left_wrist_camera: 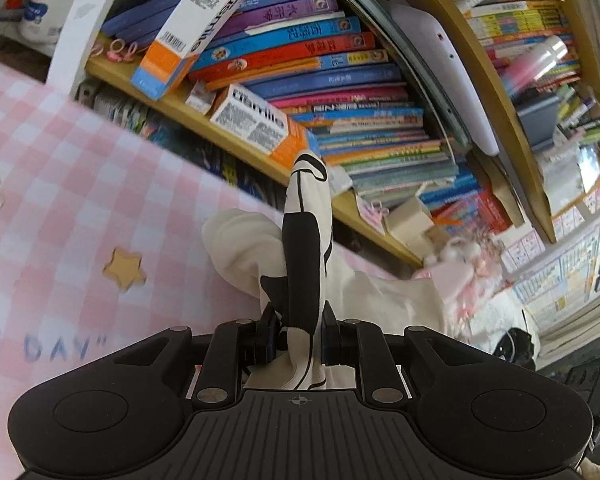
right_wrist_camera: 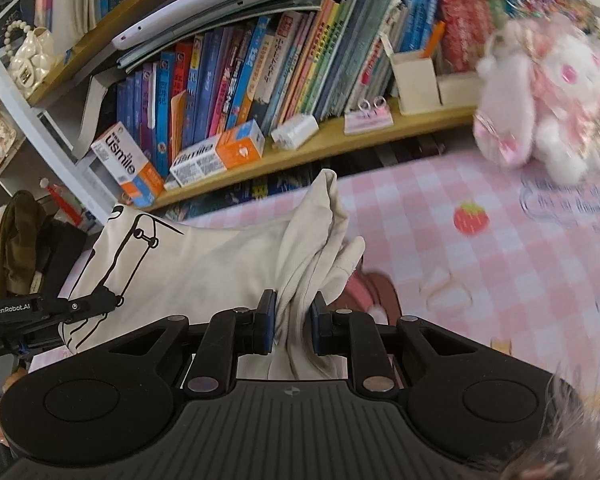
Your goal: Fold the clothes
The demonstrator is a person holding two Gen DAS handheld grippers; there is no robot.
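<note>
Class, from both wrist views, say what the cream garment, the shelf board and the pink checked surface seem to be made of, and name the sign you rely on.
Cream garment: soft matte knit fabric, probably cotton; it bunches in folds where the right gripper and left gripper pinch it, with a ribbed edge.
Shelf board: wood or wood-look laminate, smooth tan face.
Pink checked surface: printed cloth or mat; which one is unclear.

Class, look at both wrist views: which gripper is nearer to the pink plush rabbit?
Right. The right gripper sees the pink plush rabbit ahead to its right; the left gripper holds the garment farther away on the opposite side.
</note>
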